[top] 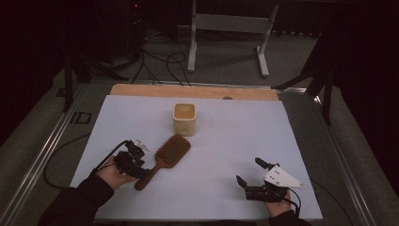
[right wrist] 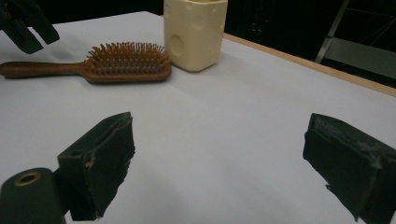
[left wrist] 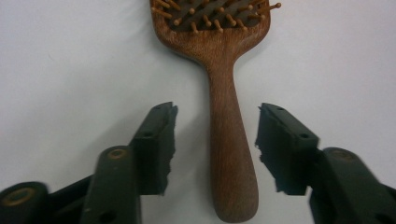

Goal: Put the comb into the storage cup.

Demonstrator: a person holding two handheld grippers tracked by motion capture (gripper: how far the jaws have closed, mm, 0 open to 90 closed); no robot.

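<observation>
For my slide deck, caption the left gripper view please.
Open left gripper straddling wooden hairbrush handle on white table.

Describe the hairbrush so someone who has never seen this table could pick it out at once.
On the white sheet covering the table, look just in front of the cream square cup, toward the left gripper. The hairbrush lies flat there, bristles up, its handle between that gripper's open jaws. It is the one brown wooden thing, with a paddle head.

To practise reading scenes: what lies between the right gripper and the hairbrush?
Only bare white sheet between the right gripper and the hairbrush, as the high view shows.
</observation>
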